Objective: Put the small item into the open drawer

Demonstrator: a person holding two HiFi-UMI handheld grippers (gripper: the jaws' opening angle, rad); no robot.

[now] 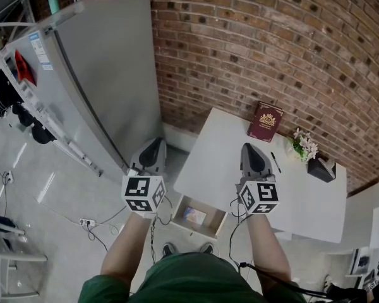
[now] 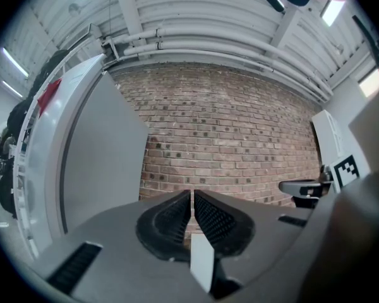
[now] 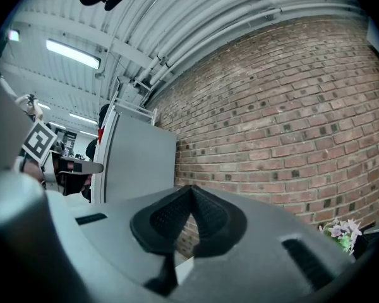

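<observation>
At lower centre of the head view, small flat item (image 1: 194,215), pale with bluish print, lying inside the one open drawer (image 1: 216,223) under the white surface (image 1: 221,156). Two grippers held level, side by side: left gripper (image 1: 155,141) jaws clenched on nothing, right gripper (image 1: 249,146) likewise. One red book (image 1: 265,121), one pen (image 1: 275,162), one flower sprig (image 1: 303,145), one black box (image 1: 321,167) toward the right.

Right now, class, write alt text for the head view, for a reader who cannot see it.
A person holds the left gripper and right gripper, both shut and empty, level before a white table with an open drawer. A red book and flowers sit by the brick wall.
</observation>
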